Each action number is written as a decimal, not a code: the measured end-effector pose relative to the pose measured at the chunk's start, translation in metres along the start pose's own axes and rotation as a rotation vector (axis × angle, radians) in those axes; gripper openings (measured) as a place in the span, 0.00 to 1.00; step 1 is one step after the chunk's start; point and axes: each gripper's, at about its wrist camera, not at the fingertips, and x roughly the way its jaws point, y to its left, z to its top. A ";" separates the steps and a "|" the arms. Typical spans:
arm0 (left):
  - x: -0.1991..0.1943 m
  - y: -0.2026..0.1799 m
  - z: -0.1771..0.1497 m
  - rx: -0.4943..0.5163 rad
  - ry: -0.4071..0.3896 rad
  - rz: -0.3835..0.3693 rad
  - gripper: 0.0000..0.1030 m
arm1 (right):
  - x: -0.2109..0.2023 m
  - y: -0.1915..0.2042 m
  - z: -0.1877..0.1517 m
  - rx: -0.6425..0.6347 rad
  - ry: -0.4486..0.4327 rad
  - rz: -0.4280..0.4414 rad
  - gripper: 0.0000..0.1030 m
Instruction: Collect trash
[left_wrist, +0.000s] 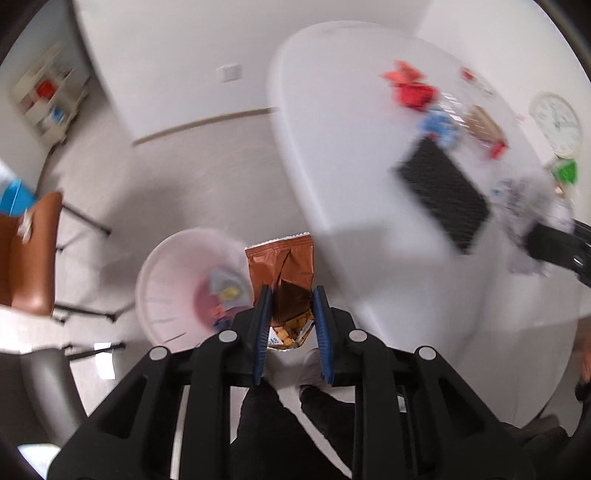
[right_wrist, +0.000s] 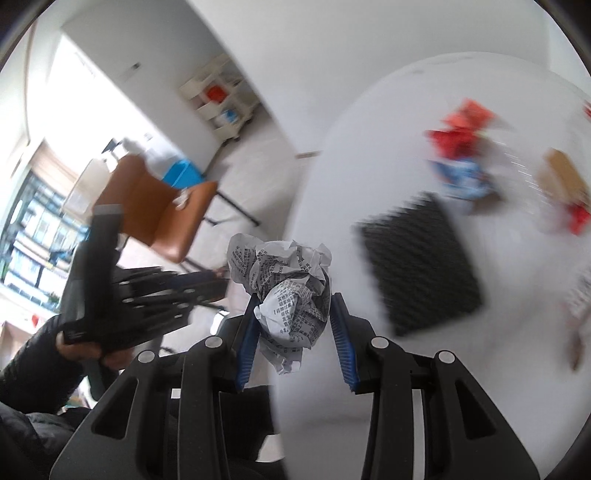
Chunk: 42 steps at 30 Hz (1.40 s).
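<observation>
My left gripper is shut on a brown snack bag, held off the table's edge beside a pale pink bin on the floor with a few wrappers inside. My right gripper is shut on a crumpled ball of printed paper, over the table's left edge. That paper ball and the right gripper also show at the right of the left wrist view. In the right wrist view the left gripper's body appears at lower left, held by a hand.
On the white table lie a black mesh mat, red wrappers, a blue wrapper, a tan packet and a round clock. A brown chair and a shelf unit stand at left.
</observation>
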 end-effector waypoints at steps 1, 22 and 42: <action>0.005 0.012 -0.001 -0.017 0.009 0.011 0.22 | 0.008 0.011 0.005 -0.013 0.006 0.012 0.38; -0.004 0.178 0.006 -0.294 0.010 0.040 0.92 | 0.154 0.110 0.060 -0.093 0.194 -0.040 0.42; -0.099 0.214 0.002 -0.335 -0.165 0.202 0.92 | 0.162 0.151 0.059 -0.111 0.134 -0.201 0.97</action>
